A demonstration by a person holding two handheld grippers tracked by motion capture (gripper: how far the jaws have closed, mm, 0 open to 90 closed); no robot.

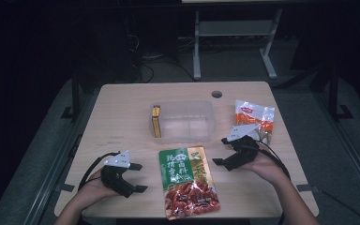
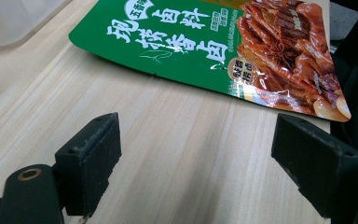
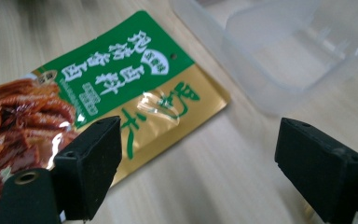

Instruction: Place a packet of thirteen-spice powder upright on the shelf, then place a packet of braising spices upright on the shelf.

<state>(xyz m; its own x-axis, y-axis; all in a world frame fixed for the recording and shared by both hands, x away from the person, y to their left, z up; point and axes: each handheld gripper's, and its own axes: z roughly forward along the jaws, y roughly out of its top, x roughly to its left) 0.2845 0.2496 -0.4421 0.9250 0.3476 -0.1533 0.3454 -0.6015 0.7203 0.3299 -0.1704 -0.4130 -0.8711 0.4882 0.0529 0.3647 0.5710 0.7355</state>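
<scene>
Pale wood with a fine grain forms the table (image 1: 122, 108), which is surrounded by dark grey floor and a dim room; white legs of another table (image 1: 197, 47) are seen beyond the far edge, and a round cable hole (image 1: 216, 93) is cut near the far right corner. At the near left, the left gripper (image 1: 139, 177) is held over bare wood with its jaws spread wide and nothing between them. In the middle of the near edge, a green and gold seasoning pouch (image 1: 187, 182) is laid flat, printed with red braised meat. Just beyond it, a clear plastic container (image 1: 185, 122) is set upright, with a yellow box (image 1: 156, 121) stood on edge against its left wall. To the right of the pouch, the right gripper (image 1: 221, 151) is held just above the table, jaws likewise spread and empty. Behind that gripper, an orange and white snack bag (image 1: 255, 117) is laid near the right edge
</scene>
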